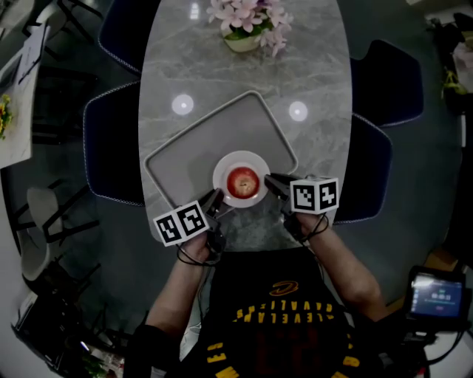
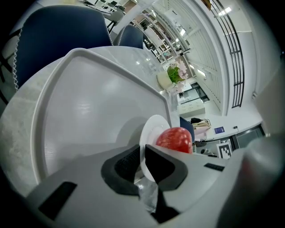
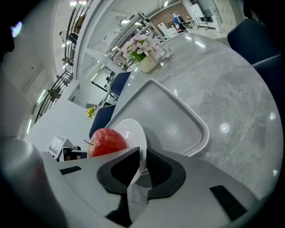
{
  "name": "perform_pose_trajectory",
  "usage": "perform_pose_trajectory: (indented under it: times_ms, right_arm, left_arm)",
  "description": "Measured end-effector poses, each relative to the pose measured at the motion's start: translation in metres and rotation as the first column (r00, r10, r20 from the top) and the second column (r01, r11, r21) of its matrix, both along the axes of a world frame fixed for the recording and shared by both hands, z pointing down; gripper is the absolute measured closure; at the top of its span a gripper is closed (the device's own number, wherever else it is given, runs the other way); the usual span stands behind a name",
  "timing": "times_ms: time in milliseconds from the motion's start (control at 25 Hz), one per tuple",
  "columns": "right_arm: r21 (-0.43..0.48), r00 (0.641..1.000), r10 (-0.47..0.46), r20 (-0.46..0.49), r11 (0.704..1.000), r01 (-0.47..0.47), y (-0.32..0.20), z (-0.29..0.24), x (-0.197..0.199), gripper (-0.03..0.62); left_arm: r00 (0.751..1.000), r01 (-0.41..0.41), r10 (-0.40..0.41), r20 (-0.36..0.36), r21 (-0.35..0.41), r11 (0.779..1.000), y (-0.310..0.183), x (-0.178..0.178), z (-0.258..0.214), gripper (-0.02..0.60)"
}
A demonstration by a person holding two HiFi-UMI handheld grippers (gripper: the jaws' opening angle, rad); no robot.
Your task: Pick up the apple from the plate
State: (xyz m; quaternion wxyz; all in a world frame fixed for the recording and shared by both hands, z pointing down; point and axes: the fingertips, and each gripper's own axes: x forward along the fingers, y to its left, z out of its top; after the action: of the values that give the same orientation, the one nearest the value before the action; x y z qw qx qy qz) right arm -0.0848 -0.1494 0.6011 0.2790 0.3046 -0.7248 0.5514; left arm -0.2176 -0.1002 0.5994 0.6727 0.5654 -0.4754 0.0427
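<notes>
L gripper (image 1: 215, 201) & R gripper (image 1: 271, 181) each clamped tight on opposite rims of white plate (image 1: 225, 174); red apple (image 1: 242, 181) on it, over grey tray (image 1: 196, 144) on counter (image 1: 325, 81).

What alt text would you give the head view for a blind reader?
From above, a red apple sits on a white plate whose rim is gripped on either side by the left gripper and right gripper. The plate is over a grey tray on a marble table with flowers.

Grey marble table (image 1: 319, 74), navy chairs (image 1: 111, 151) around, flowers (image 1: 250, 18) atop.
</notes>
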Motion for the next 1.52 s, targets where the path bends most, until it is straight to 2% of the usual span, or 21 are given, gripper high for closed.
perform_pose_trajectory:
  times_ms: [840,1520]
  right_arm:
    - [0.019,0.994,0.107,0.002,0.994,-0.107,0.052,-0.014,0.076,0.540]
    - [0.014,0.982,0.186,-0.008,0.982,-0.186,0.103,-0.012,0.163,0.540]
  left_arm:
    - [0.988,-0.154,0.154,0.002,0.027,0.988,0.038,0.072,-0.020,0.546]
    - [0.966,-0.257,0.258,-0.002,0.011,0.966,0.080,0.157,-0.015,0.546]
